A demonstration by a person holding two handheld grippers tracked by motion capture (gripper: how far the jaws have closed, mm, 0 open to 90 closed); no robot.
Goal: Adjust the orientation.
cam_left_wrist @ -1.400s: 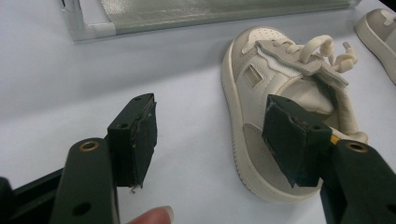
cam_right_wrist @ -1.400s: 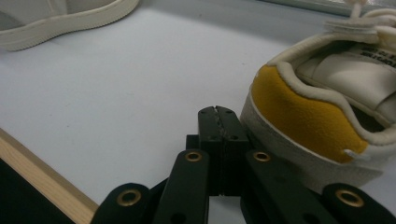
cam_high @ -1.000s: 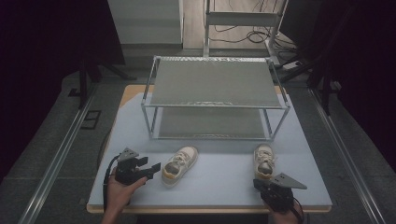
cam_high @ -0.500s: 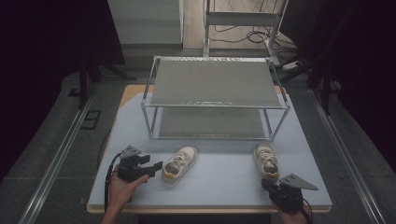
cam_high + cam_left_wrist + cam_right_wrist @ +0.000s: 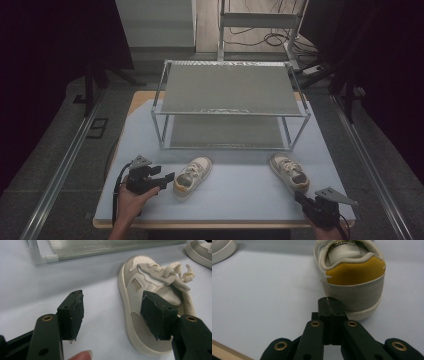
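On the pale blue table (image 5: 235,200), in front of a two-tier metal rack (image 5: 227,95), lie two small cream sneakers, well apart. The left shoe (image 5: 192,176) rests just beside the left gripper (image 5: 167,178), whose jaws stand apart with nothing between them; in the left gripper view one pad overlaps the shoe's side, though whether it touches is hard to judge from that angle. That shoe (image 5: 150,302) shows a smooth off-white upper with perforations at the toe, grey suede-like panels, thick cream laces, a padded tongue and a ribbed rubber sole edge. The right shoe (image 5: 288,171) lies near the table's right front, heel toward the right gripper (image 5: 300,197), whose jaws are pressed together on nothing. In the right gripper view its heel (image 5: 354,272) carries a mustard-yellow patch above a band of grey suede, with a rounded, padded collar and a cream sole. The rack's shelves look like fine perforated sheet framed by thin shiny tubes.
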